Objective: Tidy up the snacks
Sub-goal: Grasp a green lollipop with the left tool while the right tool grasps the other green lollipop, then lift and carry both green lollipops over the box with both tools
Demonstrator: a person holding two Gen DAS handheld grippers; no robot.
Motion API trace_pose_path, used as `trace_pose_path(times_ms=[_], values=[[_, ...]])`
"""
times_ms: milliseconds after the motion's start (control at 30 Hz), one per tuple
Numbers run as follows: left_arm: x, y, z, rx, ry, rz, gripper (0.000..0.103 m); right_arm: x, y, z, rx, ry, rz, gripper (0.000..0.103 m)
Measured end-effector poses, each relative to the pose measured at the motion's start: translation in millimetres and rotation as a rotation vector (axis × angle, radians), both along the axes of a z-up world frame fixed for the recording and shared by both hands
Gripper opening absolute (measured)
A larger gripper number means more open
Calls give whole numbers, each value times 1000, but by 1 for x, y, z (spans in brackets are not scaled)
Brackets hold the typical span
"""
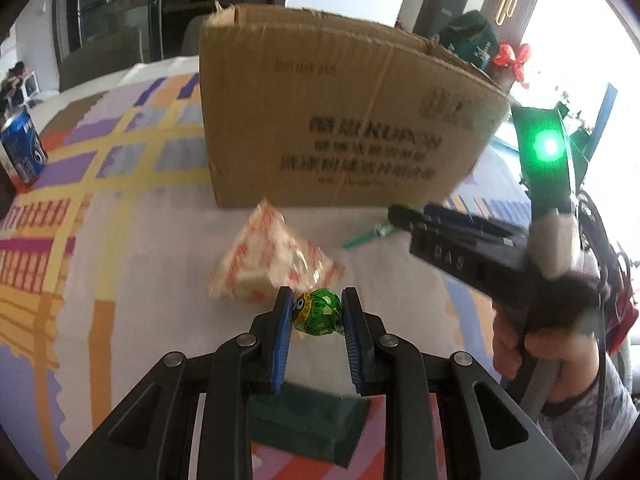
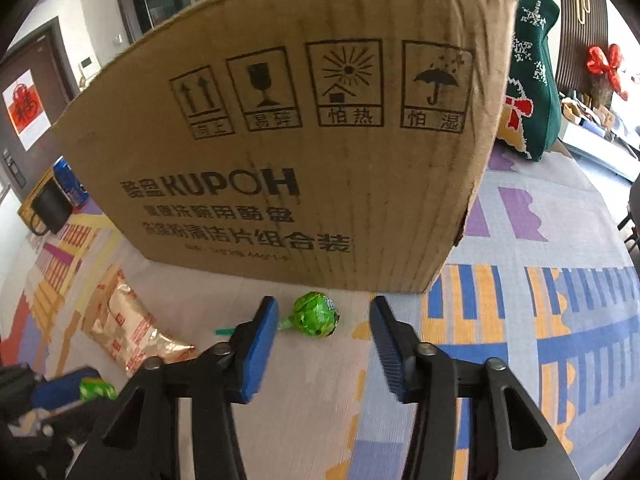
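1. Your left gripper [image 1: 317,312] is clamped on a green-wrapped lollipop [image 1: 318,312]; keep that squeeze firm.
2. Your right gripper [image 2: 324,322] stands open, nothing gripped. A second green lollipop [image 2: 316,314] lies on the tablecloth [image 2: 560,320] between its fingers, just before the cardboard box [image 2: 300,140]. Centre on the head, then close.
3. Mind the box wall ahead and the snack packet [image 2: 128,328] at left; open cloth lies to the right.
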State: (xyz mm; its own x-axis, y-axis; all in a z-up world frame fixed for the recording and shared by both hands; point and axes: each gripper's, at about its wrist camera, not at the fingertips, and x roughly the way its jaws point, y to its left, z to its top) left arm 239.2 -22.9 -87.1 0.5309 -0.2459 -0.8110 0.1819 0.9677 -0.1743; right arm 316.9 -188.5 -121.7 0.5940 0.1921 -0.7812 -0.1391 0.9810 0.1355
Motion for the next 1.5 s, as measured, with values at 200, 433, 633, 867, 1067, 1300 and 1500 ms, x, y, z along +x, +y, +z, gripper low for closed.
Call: trace_pose_path(times_ms=[200,433,633,867,1067,1300,1500], values=[[20,-4,7,32,-59,13,25,9,-3,-4,39,26,-12,35],[34,-3,5,42,-68,30,25,9,-4,1,49,23,3,26],[30,-5,11,39,-88,29,25,-3,-4,16,25,-18,-3,26],[20,-6,28,27,-132,20,25,-25,-12,37,10,-73,-17,26],[11,-5,46,9,-178,19,25,-39,-11,57,8,-117,-18,26],[5,-1,70,-3,-237,21,25,-54,-6,88,-2,-201,-18,26],[7,6,90,-9,-290,30,25,-59,-2,113,-6,-268,-20,26]])
